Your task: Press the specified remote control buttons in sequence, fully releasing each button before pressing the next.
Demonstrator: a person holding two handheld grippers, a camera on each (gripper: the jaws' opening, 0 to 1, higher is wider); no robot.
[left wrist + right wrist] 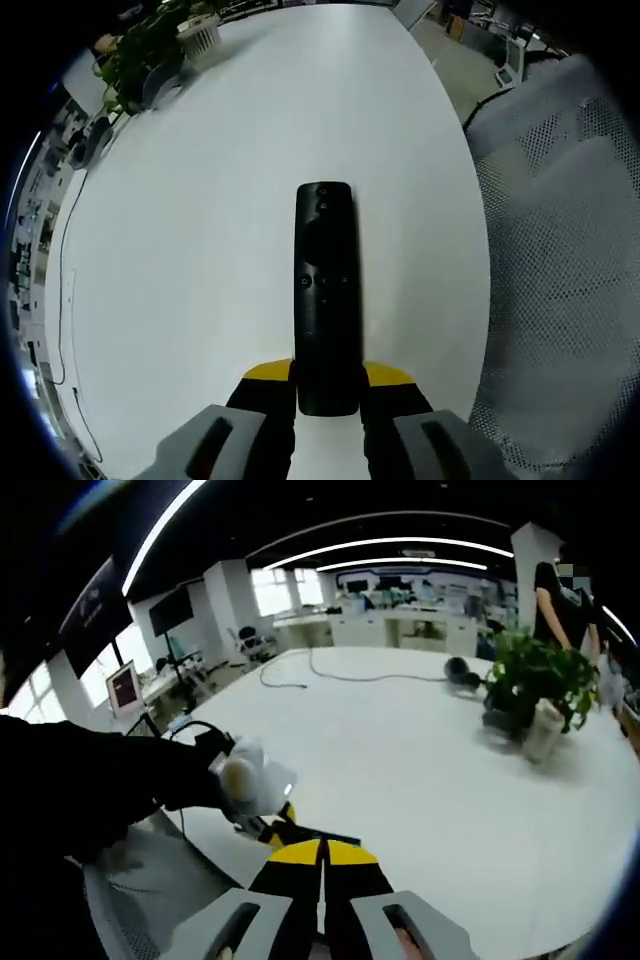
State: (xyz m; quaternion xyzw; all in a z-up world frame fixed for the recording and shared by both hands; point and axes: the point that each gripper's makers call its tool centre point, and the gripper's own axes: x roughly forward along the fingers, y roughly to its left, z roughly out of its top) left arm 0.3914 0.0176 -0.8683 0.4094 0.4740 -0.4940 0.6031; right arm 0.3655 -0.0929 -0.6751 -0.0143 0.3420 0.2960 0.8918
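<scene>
In the left gripper view, the left gripper (328, 395) sits at bottom centre, its yellow-tipped jaws clamped on the near end of the black remote control (326, 292). The remote control extends up the frame centre, above the white table (200, 250). A potted plant (150, 50) stands at upper left; a mesh chair back (560, 260) occupies the right side.

In the right gripper view, the right gripper (322, 865) at bottom centre has its jaws closed together, holding nothing. Left of it, a dark sleeve (90, 780) reaches toward the left gripper (262, 815). The plant (530, 685) stands at upper right.
</scene>
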